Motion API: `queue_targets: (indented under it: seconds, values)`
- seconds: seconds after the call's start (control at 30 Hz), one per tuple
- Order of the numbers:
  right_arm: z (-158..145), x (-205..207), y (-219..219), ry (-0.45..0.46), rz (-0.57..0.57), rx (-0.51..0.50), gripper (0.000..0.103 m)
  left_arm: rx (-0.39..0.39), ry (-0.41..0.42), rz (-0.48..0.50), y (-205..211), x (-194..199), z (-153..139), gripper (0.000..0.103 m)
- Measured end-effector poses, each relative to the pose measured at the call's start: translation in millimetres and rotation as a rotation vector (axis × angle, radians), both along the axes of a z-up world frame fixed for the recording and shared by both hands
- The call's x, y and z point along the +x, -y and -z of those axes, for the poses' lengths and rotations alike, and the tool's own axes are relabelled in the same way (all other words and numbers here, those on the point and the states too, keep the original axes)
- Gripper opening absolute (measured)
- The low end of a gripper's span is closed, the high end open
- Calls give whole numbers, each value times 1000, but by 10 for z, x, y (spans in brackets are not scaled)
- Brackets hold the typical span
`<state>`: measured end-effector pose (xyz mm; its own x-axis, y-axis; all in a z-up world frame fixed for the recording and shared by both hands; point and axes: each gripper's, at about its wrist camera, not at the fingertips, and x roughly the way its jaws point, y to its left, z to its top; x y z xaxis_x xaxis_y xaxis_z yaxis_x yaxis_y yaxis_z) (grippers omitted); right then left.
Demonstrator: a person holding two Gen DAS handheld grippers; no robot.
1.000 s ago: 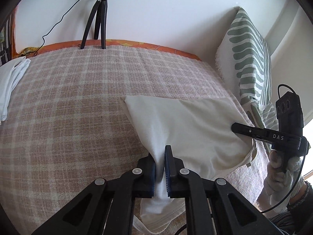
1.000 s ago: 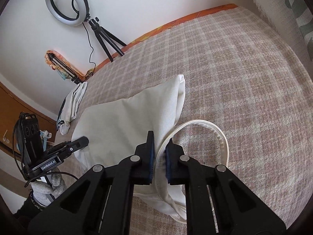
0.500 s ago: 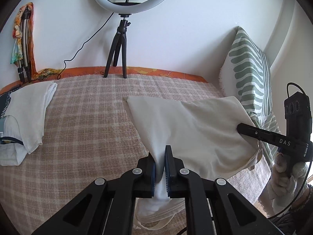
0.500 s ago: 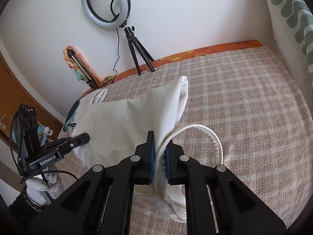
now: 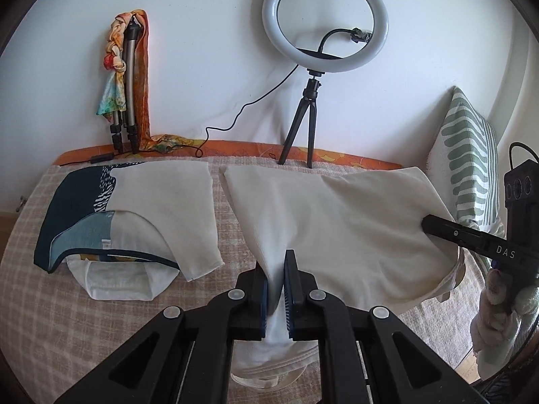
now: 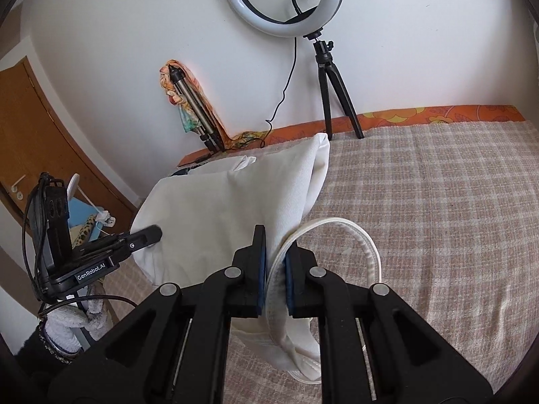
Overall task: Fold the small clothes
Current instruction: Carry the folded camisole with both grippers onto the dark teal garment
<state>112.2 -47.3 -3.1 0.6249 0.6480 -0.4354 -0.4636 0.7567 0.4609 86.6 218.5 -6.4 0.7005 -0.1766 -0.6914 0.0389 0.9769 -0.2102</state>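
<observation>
Both claws, left claw [image 5: 276,282] and right claw [image 6: 274,274], are clamping the cream top [image 5: 337,222], holding it up over the bed [image 6: 438,202].

Soft even daylight, faint shadows, sharp focus, strong fisheye bending (dark vignette corners), no glare

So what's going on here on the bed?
A person holds a claw in each hand, folding a cream garment over a checked blanket. The left claw and right claw are both shut on the cloth, holding it lifted and spread between them. Other clothes lie stacked beside it.
</observation>
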Motion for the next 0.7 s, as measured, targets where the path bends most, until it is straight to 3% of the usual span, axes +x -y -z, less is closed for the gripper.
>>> queue_targets:
  seconds: [0.33, 0.7]
  values:
    - [-161, 340, -1173, 31, -61, -49, 10, 54, 8, -119, -1060, 172, -14, 5]
    - [-270, 630, -2194, 96, -80, -178, 10, 143, 9, -210, -1774, 378, 22, 5]
